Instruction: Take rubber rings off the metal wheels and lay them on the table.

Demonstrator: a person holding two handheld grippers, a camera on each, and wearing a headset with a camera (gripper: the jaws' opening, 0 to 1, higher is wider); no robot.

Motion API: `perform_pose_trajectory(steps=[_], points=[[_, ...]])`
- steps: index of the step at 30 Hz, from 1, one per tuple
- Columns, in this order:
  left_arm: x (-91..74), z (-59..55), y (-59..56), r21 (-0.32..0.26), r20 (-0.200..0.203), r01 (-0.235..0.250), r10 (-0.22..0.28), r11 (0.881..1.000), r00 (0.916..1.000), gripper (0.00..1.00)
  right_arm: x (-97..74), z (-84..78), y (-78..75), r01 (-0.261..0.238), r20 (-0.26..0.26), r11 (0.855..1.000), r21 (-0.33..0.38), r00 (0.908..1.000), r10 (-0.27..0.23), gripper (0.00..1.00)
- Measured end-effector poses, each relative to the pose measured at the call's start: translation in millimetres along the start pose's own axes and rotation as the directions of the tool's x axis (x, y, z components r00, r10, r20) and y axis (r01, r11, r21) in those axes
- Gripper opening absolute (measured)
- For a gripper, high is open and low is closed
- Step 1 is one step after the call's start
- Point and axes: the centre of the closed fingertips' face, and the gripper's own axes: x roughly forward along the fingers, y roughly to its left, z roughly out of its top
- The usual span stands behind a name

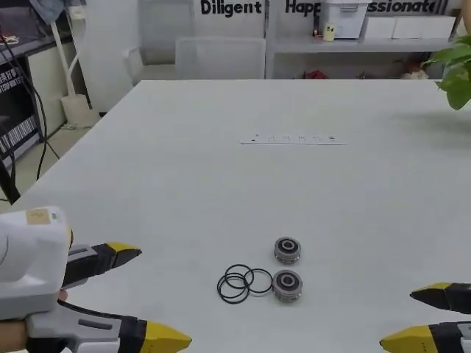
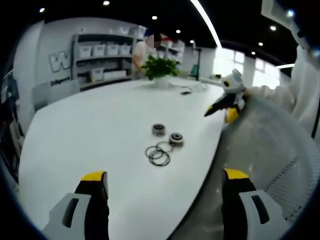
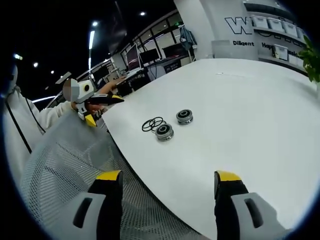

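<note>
The rubber rings (image 1: 239, 283) already off lie in a small overlapping heap of thin black loops flat on the white table (image 1: 294, 191), near its front edge, with the rightmost loop just beside the nearer metal wheel (image 1: 287, 285). The farther metal wheel (image 1: 287, 250) sits close behind it, apart from the heap. Both wheels lie flat, and whether a dark ring remains in either groove is too small to tell. The rings look light, soft and stretchy, so I judge they will cling to a groove and need peeling up at one spot on the rim rather than a straight pull. The wheels look dense and smooth and may slide or roll unless pinned across their flat faces. The left gripper (image 1: 165, 296) hangs left of the heap over the table's near edge, its yellow-tipped jaws spread wide with nothing between them, as the left gripper view confirms. The right gripper (image 1: 397, 318) waits well to the right of the wheels, its jaws also parted wide and empty. Farther up the table lies a thin pale strip (image 1: 292, 139), and plant leaves (image 1: 456, 73) hang over the right side.
</note>
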Motion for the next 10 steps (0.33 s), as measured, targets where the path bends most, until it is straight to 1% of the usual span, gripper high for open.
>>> perform_pose_trajectory(steps=[4,10], points=[[1.4,-1.7,-3.2,0.001,-0.008,0.009,-0.009,1.000,0.9999,0.96,1.1,-1.7,2.3,-0.006,-0.007,1.000,-0.002,1.0000,0.006,0.72],[1.2,-4.7,-4.1,0.004,-0.021,0.006,-0.006,1.000,0.9998,0.96,1.3,-7.9,3.0,-0.006,-0.037,1.000,-0.010,0.9993,0.005,0.72]])
